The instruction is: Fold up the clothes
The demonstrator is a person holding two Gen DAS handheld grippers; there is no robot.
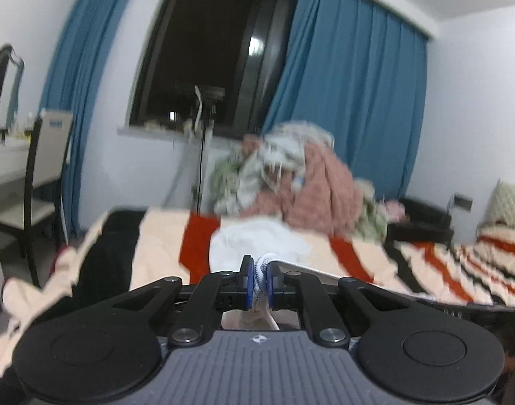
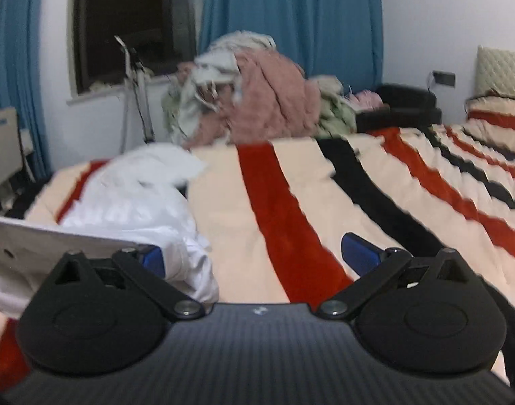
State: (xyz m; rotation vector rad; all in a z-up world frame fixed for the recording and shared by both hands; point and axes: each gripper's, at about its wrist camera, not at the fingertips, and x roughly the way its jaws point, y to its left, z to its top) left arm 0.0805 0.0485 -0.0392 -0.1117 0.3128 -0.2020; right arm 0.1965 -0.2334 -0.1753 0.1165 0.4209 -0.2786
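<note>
A white garment (image 1: 257, 246) is pinched in the left tongs (image 1: 260, 278); the spread, empty right tongs (image 2: 254, 256) should be brought to a matching edge on the bed (image 2: 291, 202).

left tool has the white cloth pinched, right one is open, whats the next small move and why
Probably bring the open right tool left onto the crumpled white garment and pinch an edge: the left tool already clamps it, and the right holds nothing.

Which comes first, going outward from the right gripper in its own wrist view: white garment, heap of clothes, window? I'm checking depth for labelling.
From the right gripper, open over the striped blanket:
1. White garment, left, beside its left finger.
2. Heap of clothes, at the bed's far edge, centre.
3. Window, on the back wall, upper left.
</note>
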